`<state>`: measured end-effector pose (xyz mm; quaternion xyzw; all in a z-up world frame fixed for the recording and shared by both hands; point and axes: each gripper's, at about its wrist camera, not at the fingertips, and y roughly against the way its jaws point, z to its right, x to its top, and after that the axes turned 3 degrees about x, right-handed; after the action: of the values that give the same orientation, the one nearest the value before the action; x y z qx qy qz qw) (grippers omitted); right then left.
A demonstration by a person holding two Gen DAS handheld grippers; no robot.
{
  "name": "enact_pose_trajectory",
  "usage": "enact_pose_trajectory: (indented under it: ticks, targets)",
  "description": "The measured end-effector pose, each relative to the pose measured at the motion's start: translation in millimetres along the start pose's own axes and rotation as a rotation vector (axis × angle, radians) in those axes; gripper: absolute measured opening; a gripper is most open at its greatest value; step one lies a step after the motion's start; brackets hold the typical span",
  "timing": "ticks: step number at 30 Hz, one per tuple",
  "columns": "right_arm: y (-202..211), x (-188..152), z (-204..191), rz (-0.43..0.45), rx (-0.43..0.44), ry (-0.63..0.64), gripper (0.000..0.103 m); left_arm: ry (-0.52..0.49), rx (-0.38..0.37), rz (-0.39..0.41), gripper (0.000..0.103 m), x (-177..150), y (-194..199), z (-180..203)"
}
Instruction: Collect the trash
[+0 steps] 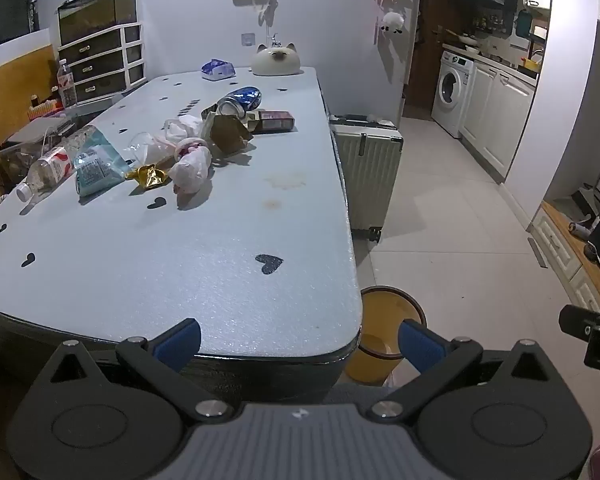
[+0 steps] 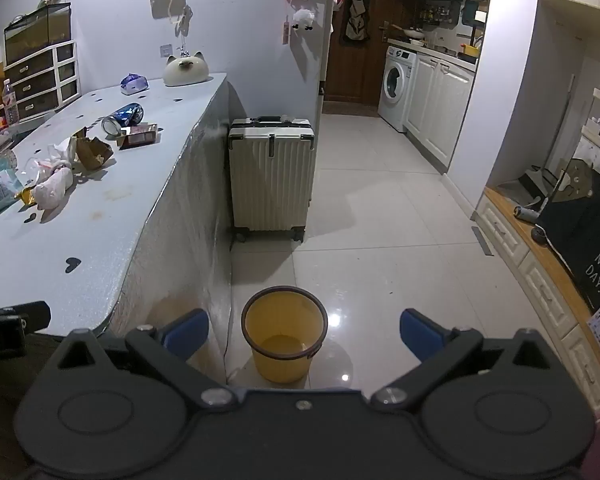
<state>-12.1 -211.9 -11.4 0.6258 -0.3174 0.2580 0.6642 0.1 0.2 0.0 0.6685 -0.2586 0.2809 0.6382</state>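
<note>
Trash lies in a heap on the pale table (image 1: 220, 280): a plastic bottle (image 1: 44, 170), a teal packet (image 1: 96, 166), a gold wrapper (image 1: 150, 176), a white plastic bag (image 1: 192, 168), a brown paper box (image 1: 226, 132), a blue can (image 1: 240, 100) and a dark red carton (image 1: 274, 120). My left gripper (image 1: 298, 342) stands open over the table's near corner, far short of the heap. A yellow bin (image 2: 284, 332) stands on the floor by that corner. Above the bin my right gripper (image 2: 304, 332) is open and holds nothing. The heap also shows at left, with the can (image 2: 124, 116).
A white suitcase (image 2: 271, 176) stands against the table's side beyond the bin. A cat-shaped ornament (image 1: 276, 60) and a tissue pack (image 1: 218, 70) sit at the table's far end. Drawers (image 1: 104, 64) are at far left. Tiled floor (image 2: 380, 220) runs towards a kitchen with a washing machine (image 2: 396, 88).
</note>
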Motion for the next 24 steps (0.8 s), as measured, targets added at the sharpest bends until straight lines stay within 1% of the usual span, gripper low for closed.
enact_pose_trajectory:
  ticks: [24]
  targets:
    - [0.6,0.0,0.1,0.004,-0.001,0.001,0.103,-0.003,0.003,0.004,0.103,-0.1,0.2,0.3]
